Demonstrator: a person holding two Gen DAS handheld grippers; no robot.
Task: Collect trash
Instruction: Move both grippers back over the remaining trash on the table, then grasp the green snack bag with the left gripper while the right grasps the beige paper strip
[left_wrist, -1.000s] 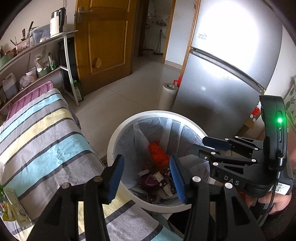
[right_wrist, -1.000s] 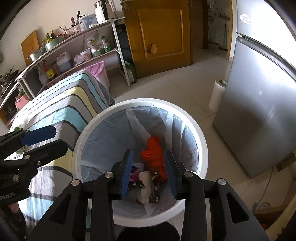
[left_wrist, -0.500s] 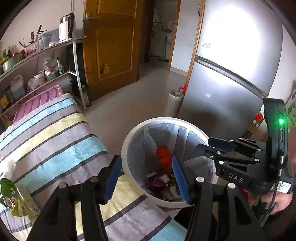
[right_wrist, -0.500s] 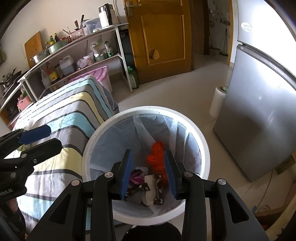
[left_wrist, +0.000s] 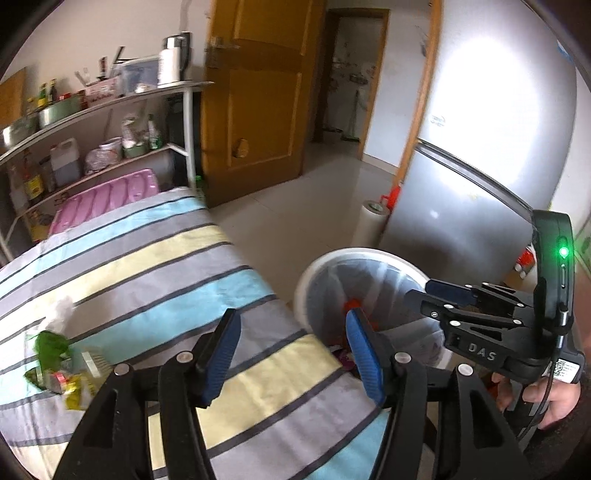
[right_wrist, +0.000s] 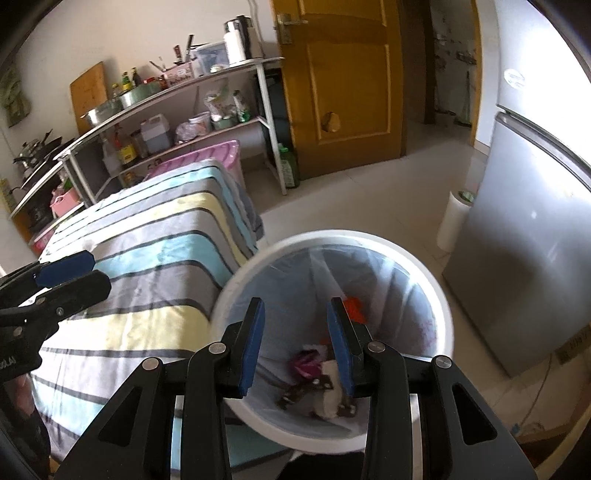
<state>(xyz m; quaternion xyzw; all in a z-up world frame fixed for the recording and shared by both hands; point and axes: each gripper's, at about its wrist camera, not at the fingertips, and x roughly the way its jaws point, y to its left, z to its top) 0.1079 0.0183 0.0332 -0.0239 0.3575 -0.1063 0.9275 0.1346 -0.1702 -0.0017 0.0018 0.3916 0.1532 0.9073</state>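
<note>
A white trash bin with a clear liner stands beside the table and holds orange, purple and white scraps. My right gripper hangs open over the bin with nothing between its blue pads. My left gripper is over the striped tablecloth near the bin's rim; its jaws are opening and nothing is between them. Green and yellow wrappers lie on the cloth at the far left, beside a crumpled white scrap. Each gripper shows in the other's view: the right gripper and the left gripper.
A silver fridge stands to the right of the bin, with a white roll on the floor beside it. Metal shelves with bottles and pots line the back wall. A pink crate sits past the table. A brown door is behind.
Both grippers have pulled back and up from the bin. The left has swung left over the tablecloth, bringing the wrappers into view, and its jaws have widened. The right stays open.
</note>
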